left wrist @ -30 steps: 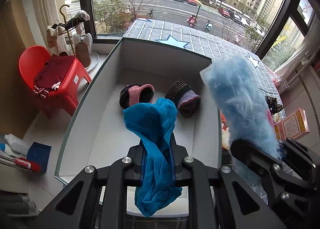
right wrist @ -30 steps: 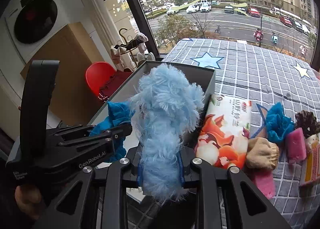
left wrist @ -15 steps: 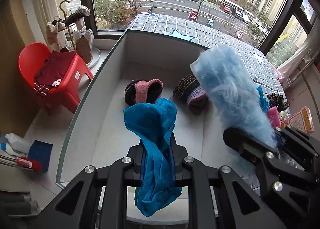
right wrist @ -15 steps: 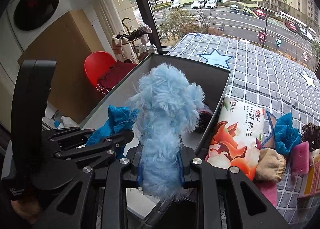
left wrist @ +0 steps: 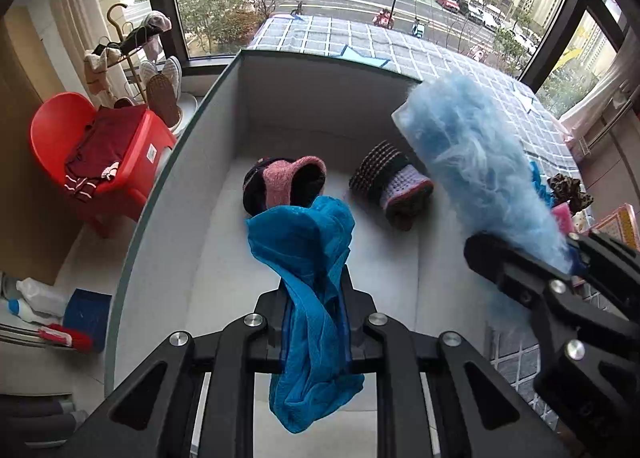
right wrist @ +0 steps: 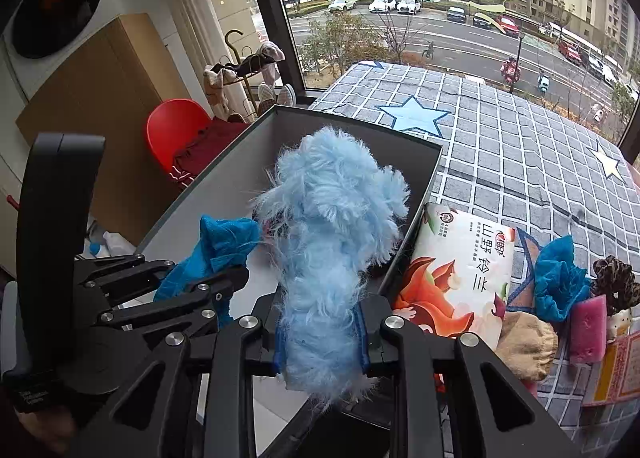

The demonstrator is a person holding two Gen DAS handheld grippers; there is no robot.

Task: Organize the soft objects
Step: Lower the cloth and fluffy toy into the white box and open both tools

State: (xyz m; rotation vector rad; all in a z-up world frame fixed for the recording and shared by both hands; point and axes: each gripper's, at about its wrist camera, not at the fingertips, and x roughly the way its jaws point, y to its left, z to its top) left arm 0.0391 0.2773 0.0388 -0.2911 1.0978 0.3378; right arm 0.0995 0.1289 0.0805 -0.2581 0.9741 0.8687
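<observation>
My left gripper [left wrist: 314, 298] is shut on a bright blue mesh cloth [left wrist: 308, 258] and holds it above the grey open box [left wrist: 168, 194]. My right gripper [right wrist: 320, 322] is shut on a fluffy light blue soft item [right wrist: 328, 226] and holds it over the box's right side; it also shows in the left wrist view [left wrist: 476, 162]. Inside the box lie a pink and dark knitted item [left wrist: 286, 184] and a striped knitted item with a lilac cuff [left wrist: 392, 182].
On the checked tablecloth [right wrist: 520, 146] right of the box lie a printed tissue pack [right wrist: 460, 270], a blue mesh cloth [right wrist: 560, 278], a tan sock [right wrist: 524, 342], a pink sponge [right wrist: 586, 326] and a leopard scrunchie [right wrist: 616, 278]. A red chair [left wrist: 92, 154] stands left.
Both grippers have moved forward and left over the box with their items still held. The fluffy item now hangs over the box's right side.
</observation>
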